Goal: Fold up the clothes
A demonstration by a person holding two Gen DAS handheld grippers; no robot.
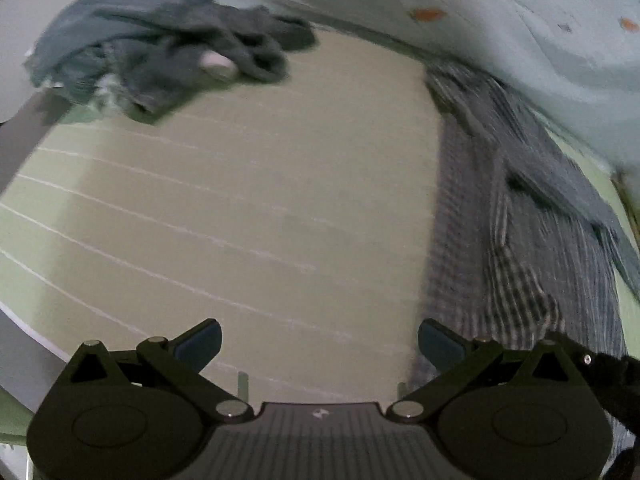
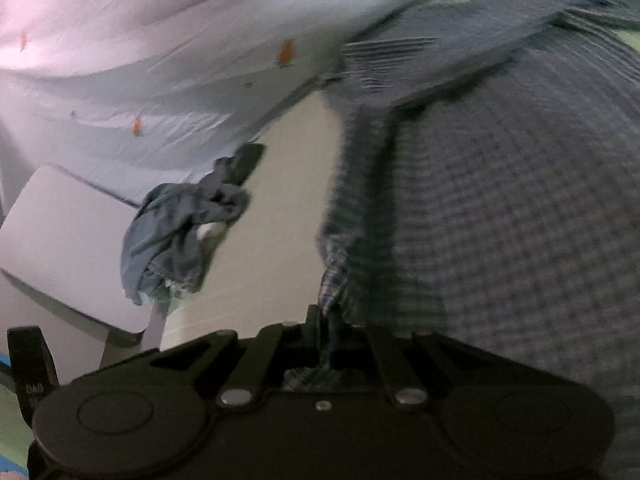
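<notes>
Right wrist view: the right gripper (image 2: 326, 334) has its jaws clamped on an edge of the checked shirt (image 2: 500, 216), which spreads to the right over the surface (image 2: 272, 240). Left wrist view: the left gripper (image 1: 318, 344) has its jaws wide apart above the bare surface, just beside the shirt. Farther away lies a crumpled blue-grey garment (image 1: 160, 48), and a pale sheet (image 1: 500, 32) hangs behind.
</notes>
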